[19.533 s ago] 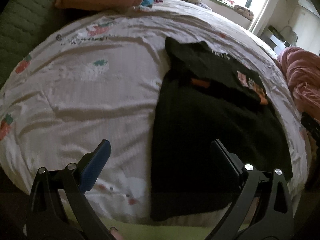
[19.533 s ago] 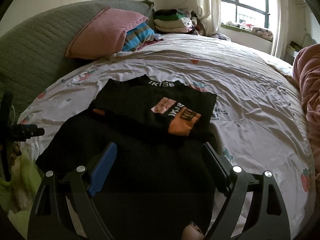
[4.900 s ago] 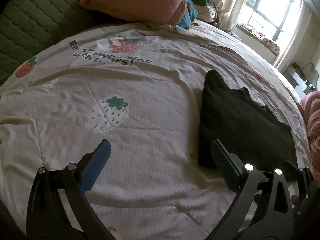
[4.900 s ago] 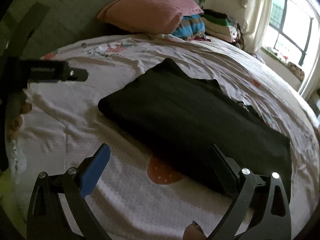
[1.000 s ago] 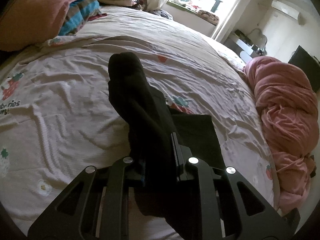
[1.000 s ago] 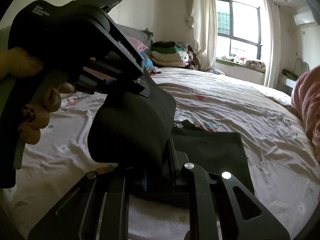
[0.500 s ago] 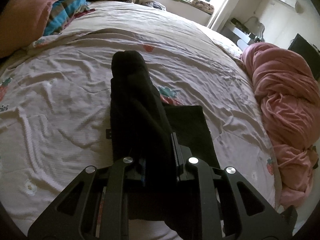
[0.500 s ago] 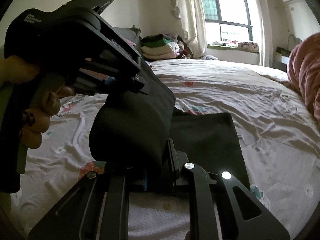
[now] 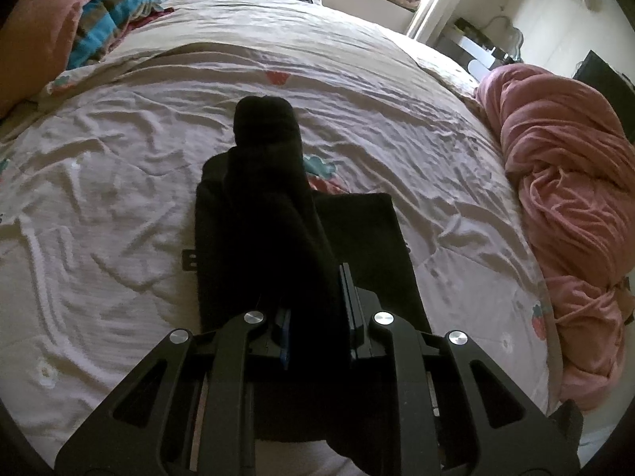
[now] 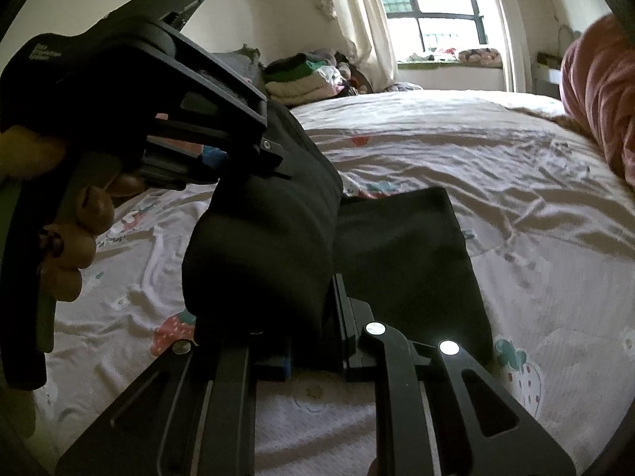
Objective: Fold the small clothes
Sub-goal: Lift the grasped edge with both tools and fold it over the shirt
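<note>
A black garment (image 9: 365, 238) lies partly folded on the strawberry-print bedsheet (image 9: 119, 182). My left gripper (image 9: 313, 317) is shut on a lifted fold of it that rises as a dark roll (image 9: 270, 150) ahead of the fingers. My right gripper (image 10: 313, 329) is shut on the same lifted fold (image 10: 262, 246), close beside the left gripper (image 10: 222, 158), which shows at upper left with the hand that holds it. The flat lower layer (image 10: 412, 254) rests on the bed to the right.
A heaped pink blanket (image 9: 563, 182) lies along the bed's right side. A pink pillow (image 9: 27, 35), a striped cushion (image 9: 107, 23) and a stack of folded clothes (image 10: 301, 79) sit at the head. A window (image 10: 432, 0) is beyond.
Both grippers have carried the lifted fold forward and lower over the flat layer. The bed and the flat part now look closer in both views.
</note>
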### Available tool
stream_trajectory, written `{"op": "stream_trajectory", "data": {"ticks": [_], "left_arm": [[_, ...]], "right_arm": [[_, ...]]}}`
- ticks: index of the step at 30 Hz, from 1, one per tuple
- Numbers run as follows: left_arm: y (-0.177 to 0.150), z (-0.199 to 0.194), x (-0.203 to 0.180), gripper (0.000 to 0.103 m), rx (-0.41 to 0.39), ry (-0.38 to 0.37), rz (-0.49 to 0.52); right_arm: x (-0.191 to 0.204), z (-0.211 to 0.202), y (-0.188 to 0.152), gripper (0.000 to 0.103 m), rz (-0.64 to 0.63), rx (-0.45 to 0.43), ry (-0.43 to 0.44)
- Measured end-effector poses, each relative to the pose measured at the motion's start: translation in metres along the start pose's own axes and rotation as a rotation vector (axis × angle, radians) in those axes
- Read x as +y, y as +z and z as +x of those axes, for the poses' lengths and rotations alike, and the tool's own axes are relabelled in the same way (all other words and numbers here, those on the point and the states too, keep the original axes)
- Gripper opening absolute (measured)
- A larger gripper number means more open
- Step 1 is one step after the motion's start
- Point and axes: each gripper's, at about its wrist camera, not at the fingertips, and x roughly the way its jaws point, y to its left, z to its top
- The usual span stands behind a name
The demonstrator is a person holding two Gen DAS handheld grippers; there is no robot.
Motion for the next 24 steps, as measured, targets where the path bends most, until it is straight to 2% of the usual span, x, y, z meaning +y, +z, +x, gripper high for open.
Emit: {"op": "stream_trajectory", "data": {"ticks": [16, 21, 23, 24], "left_arm": [[0.010, 0.037, -0.026, 0.017, 0.075, -0.004, 0.030], [0.011, 0.055, -0.030, 0.027, 0.109, -0.011, 0.021], [0.011, 0.062, -0.029, 0.030, 0.125, -0.046, -0.004], [0.012, 0.064, -0.027, 0.035, 0.127, -0.064, -0.018]], "right_arm": [[-0.027, 0.011, -0.012, 0.016, 0.155, 0.040, 0.030], [-0.055, 0.024, -0.021, 0.020, 0.328, 0.093, 0.124], [-0.067, 0.030, -0.027, 0.020, 0.414, 0.113, 0.177], [-0.073, 0.032, -0.030, 0.020, 0.451, 0.120, 0.197]]}}
